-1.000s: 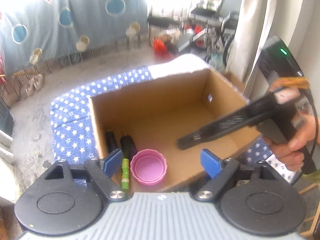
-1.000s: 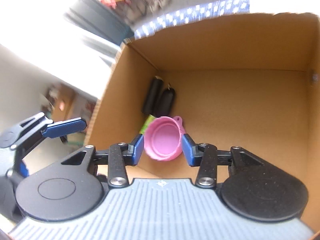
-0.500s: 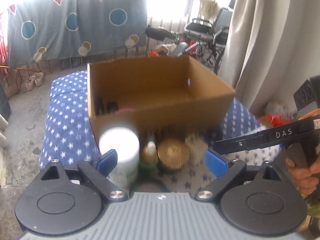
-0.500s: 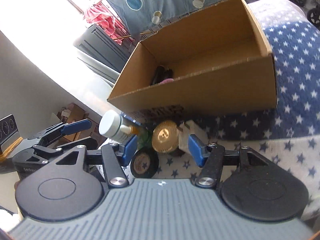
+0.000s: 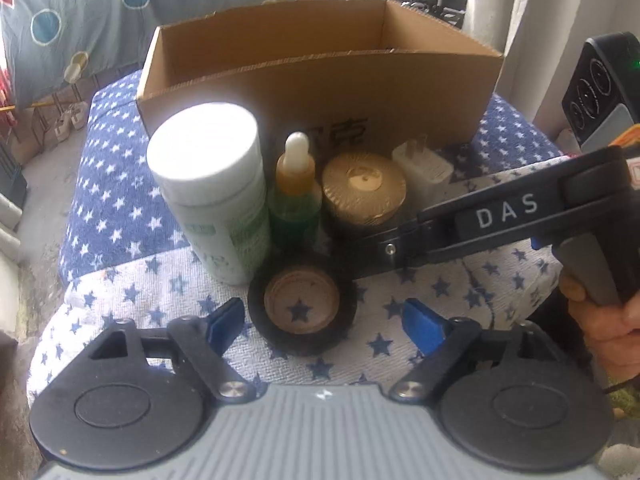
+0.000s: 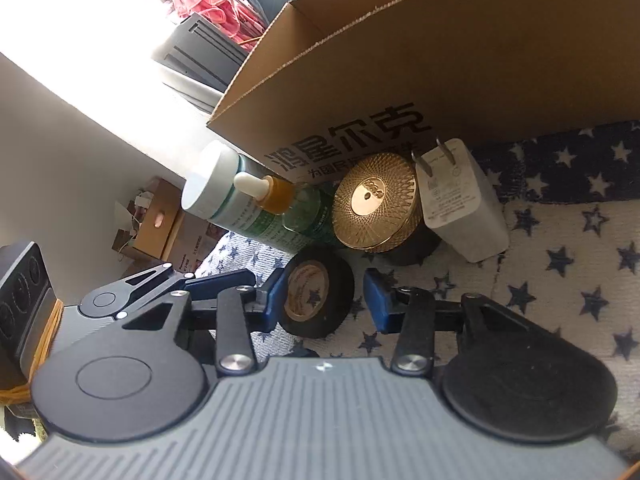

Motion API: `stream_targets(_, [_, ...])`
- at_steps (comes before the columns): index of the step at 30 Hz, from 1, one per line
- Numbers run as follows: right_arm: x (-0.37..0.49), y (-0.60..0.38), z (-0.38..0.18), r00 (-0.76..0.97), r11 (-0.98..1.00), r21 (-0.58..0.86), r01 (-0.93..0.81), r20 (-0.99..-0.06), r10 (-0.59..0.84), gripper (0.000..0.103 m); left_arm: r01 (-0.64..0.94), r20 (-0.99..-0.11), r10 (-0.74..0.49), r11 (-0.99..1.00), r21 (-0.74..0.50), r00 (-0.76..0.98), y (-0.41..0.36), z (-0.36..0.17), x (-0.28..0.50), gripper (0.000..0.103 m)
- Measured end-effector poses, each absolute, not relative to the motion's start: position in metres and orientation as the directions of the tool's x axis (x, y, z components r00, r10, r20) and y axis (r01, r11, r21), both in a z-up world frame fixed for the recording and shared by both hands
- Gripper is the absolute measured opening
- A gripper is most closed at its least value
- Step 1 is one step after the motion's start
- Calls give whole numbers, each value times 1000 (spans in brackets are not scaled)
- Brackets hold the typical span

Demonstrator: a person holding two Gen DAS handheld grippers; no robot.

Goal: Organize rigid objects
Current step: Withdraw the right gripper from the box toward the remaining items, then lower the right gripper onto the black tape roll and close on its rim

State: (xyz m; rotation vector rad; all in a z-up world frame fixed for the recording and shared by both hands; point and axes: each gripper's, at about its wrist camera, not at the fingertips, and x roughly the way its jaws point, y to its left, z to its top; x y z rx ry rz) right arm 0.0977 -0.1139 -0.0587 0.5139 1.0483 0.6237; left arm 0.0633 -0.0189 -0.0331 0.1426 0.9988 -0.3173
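Observation:
A black tape roll lies flat on the star-patterned cloth, nearest to me. Behind it stand a white-capped bottle, a green dropper bottle, a gold-lidded jar and a white plug adapter. An open cardboard box stands behind them. My left gripper is open, just in front of the tape roll. My right gripper is open, with its fingers on either side of the tape roll. The jar and the adapter also show in the right wrist view.
The right gripper's body reaches in from the right across the cloth, held by a hand. A patterned blue cloth hangs at the back left. The cloth-covered surface drops off at its left edge to the floor.
Both grippers pulled back out of the box and came down in front of it. The pink lid stayed in the box. The right gripper now straddles the tape roll.

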Motion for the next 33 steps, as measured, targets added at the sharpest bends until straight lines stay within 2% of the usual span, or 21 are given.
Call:
stream_targets(1, [101, -110, -63, 349, 719, 659, -220, -635, 689, 36, 321, -845, -194, 947, -28, 498, -19, -34, 64, 76])
stream_targets(6, [105, -99, -79, 321, 720, 657, -224, -648, 691, 21, 313, -830, -198, 949, -30, 521, -17, -34, 60, 75])
stream_targets(11, [99, -101, -79, 326, 715, 663, -223, -640, 696, 19, 329, -823, -224, 943, -48, 523, -19, -28, 55, 75])
stream_targets(13, [94, -106, -78, 331, 714, 667, -214, -638, 695, 19, 350, -818, -255, 934, -71, 515, -23, -27, 53, 75])
stream_targets(16, [84, -118, -75, 355, 737, 645, -202, -653, 669, 18, 420, -808, -370, 892, -170, 459, -38, -28, 51, 64])
stream_targets(18, [79, -128, -75, 354, 726, 664, -179, -645, 677, 18, 462, -798, -432, 859, -221, 421, -52, -29, 47, 65])
stream_targets(21, [67, -137, -70, 381, 754, 636, -167, -664, 644, 19, 516, -803, -407, 844, -148, 436, -76, -31, 38, 65])
stream_targets(25, [57, -154, -62, 424, 779, 608, -154, -671, 608, 20, 521, -793, -408, 843, -136, 453, -75, -23, 34, 66])
stream_targets(27, [56, -159, -59, 433, 781, 604, -158, -669, 605, 20, 498, -786, -369, 863, -90, 497, -68, -18, 32, 68])
stream_targets(29, [60, -160, -58, 431, 780, 604, -165, -667, 608, 21, 463, -777, -319, 886, -41, 542, -59, -13, 30, 76])
stream_targets(33, [70, -147, -62, 404, 758, 625, -185, -655, 639, 22, 379, -792, -219, 925, 17, 570, -45, -16, 42, 79])
